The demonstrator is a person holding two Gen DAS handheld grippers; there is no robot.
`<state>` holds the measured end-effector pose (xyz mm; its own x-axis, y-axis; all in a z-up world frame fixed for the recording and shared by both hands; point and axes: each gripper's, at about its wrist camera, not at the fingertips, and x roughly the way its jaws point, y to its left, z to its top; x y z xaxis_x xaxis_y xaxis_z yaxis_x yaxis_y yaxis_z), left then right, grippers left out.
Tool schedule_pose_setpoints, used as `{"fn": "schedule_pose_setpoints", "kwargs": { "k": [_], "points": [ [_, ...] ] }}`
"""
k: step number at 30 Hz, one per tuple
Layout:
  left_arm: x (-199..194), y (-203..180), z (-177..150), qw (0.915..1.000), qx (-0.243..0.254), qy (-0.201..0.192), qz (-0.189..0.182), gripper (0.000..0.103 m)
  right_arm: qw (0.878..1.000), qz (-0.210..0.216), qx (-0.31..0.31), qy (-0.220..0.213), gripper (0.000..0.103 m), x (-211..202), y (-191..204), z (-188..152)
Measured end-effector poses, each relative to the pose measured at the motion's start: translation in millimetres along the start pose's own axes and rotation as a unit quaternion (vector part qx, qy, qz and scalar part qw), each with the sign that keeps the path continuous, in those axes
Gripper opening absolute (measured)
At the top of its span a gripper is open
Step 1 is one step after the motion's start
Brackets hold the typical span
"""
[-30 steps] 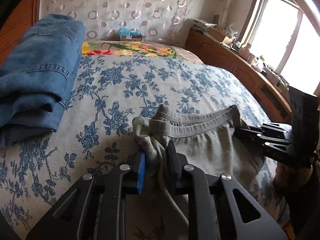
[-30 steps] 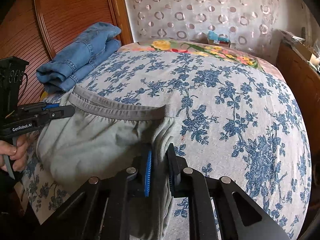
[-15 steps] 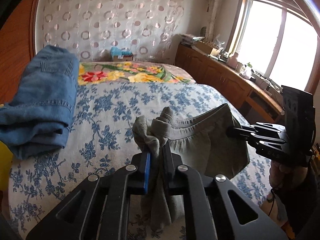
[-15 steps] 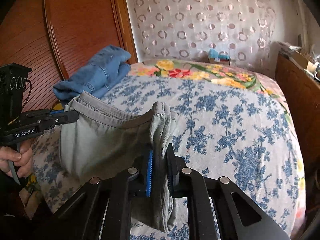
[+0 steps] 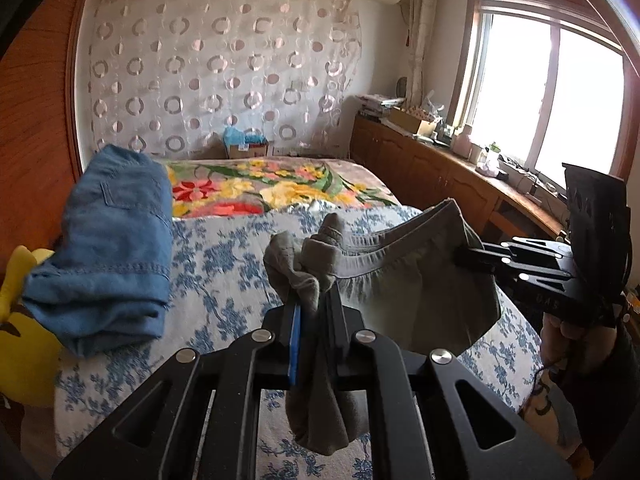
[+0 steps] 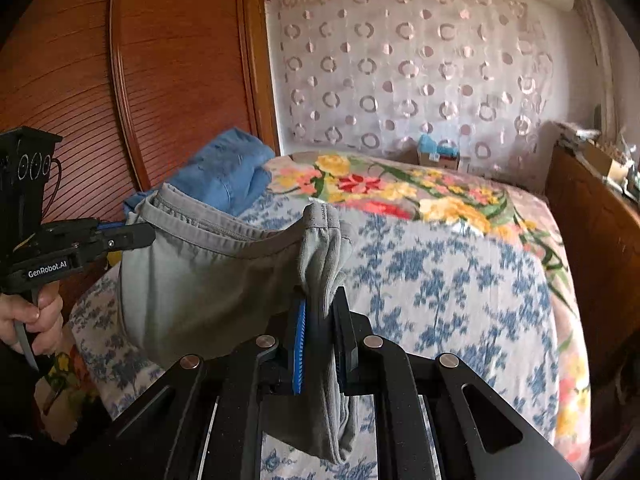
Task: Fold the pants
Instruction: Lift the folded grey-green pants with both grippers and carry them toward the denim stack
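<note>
- Left wrist view: our left hand-held gripper (image 5: pixel 314 312) is clamped on one waistband corner of the grey pants (image 5: pixel 400 280), hanging above the bed (image 5: pixel 224 264). Keep the waistband taut, we'd say. A cardboard box (image 5: pixel 246 148) at the far end holds something blue.
- Right wrist view: the right hand-held gripper (image 6: pixel 320 320) is pinched shut on the other corner; keep both level.

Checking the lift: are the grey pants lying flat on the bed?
No, the grey pants hang by the waistband above the bed.
</note>
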<state>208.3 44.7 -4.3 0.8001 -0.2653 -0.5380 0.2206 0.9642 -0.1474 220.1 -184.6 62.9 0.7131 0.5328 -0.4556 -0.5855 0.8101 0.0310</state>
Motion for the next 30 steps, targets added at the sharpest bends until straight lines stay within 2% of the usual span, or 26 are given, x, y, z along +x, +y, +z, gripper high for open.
{"fn": "schedule_pose_setpoints", "kwargs": {
  "k": [9, 30],
  "points": [
    [-11.2, 18.0, 16.1, 0.9996, -0.008, -0.018, 0.018, 0.011, 0.999, 0.012, -0.023, -0.020, 0.012, 5.9, 8.0, 23.9],
    [-9.3, 78.4, 52.5, 0.9950, -0.021, -0.046, 0.086, 0.011, 0.993, 0.053, -0.087, -0.057, 0.012, 89.9, -0.7, 88.4]
  ]
}}
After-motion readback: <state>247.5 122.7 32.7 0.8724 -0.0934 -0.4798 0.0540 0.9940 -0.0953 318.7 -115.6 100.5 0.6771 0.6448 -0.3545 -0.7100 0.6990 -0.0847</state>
